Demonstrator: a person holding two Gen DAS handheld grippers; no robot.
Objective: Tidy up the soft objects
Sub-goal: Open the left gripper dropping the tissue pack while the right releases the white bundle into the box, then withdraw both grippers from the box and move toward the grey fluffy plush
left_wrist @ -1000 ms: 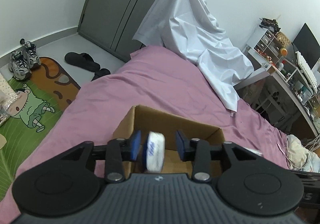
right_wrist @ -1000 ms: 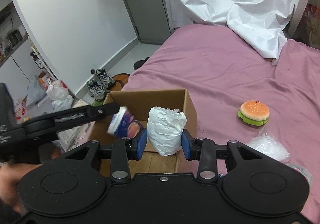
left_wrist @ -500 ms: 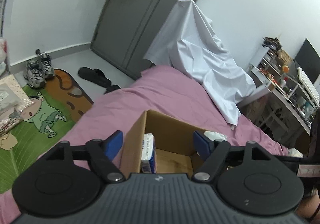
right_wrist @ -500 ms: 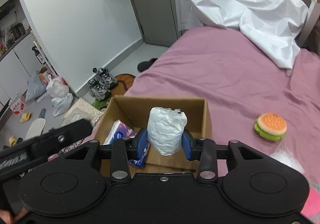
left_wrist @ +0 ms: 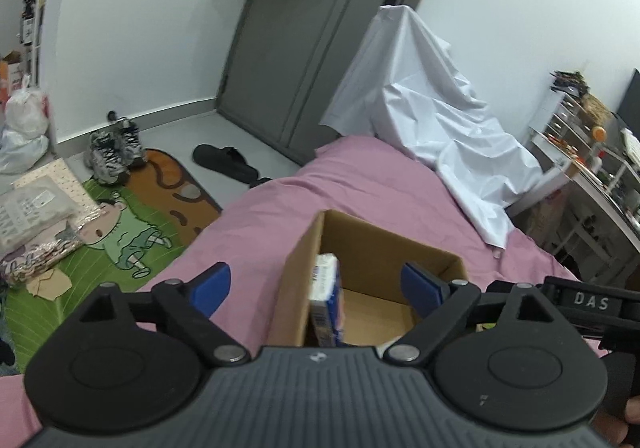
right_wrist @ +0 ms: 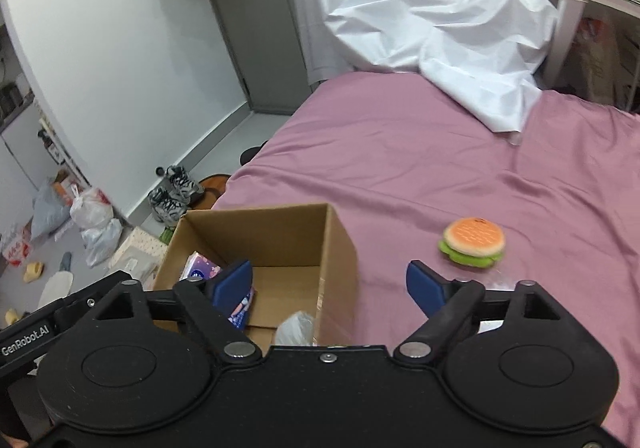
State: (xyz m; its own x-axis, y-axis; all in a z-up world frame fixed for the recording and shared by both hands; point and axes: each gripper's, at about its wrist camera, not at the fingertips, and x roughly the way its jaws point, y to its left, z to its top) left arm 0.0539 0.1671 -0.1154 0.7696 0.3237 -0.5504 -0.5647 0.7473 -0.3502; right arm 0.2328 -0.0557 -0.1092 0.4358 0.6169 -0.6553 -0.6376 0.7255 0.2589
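So both grippers are hanging over the open brown cardboard box [right_wrist: 260, 248] that's sitting on the bed with the mauve-pink sheet [right_wrist: 400, 151], and that box is the reference for everything here. The left gripper [left_wrist: 316, 284] is spreading its blue-padded fingers [left_wrist: 212, 288] wide and still opening, one finger outside the box's left wall and the other over the inside, nothing pinched between them. Down in the box, leaning against the left wall, there's a blue and white tissue pack [left_wrist: 326, 296] standing on its edge. The right gripper [right_wrist: 332, 284] is opening up too, its fingers [right_wrist: 234, 282] wide apart and straddling the box's right wall, gripping nothing. Under it, in the box's near right corner, a crumpled white plastic-wrapped bundle [right_wrist: 294, 328] is lying on the bottom. A soft toy hamburger with an orange bun and green lettuce [right_wrist: 472, 242] is sitting on the sheet well to the right of the box. Beyond the box, a big white sheet [right_wrist: 432, 27] is draped over the far end of the bed.
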